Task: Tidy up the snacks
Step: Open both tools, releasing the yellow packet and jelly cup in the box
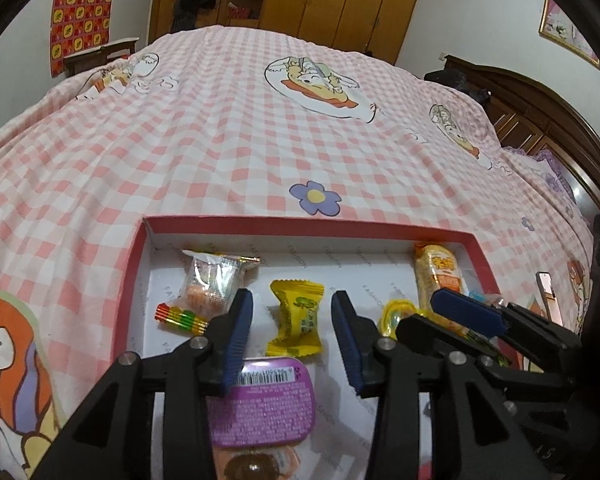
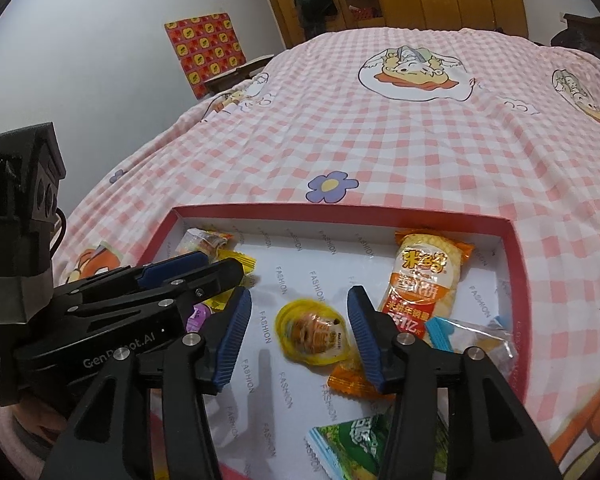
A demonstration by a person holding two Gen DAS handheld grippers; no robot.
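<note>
- A red-rimmed box point(image 1: 138, 280) with a white floor lies on a bed point(image 1: 228, 128) under a pink checked cover; the snacks lie inside it.
- Left gripper point(image 1: 292, 312): fingers point(image 1: 238, 332) spread, a yellow candy point(image 1: 298, 322) on the box floor between them, pads clear of it.
- Just in front of that candy, nearer the camera, lies a purple tin point(image 1: 266, 404); to its left a clear packet point(image 1: 210, 282) and a striped sweet point(image 1: 180, 317).
- Right gripper point(image 2: 300, 334): fingers point(image 2: 364, 340) spread, a yellow jelly cup point(image 2: 312, 334) between them on the floor, untouched.
- An orange rice-cracker pack point(image 2: 424, 276) lies beside the right finger; an orange candy point(image 2: 354, 384) and a green pack point(image 2: 352, 444) lie nearer the camera.
</note>
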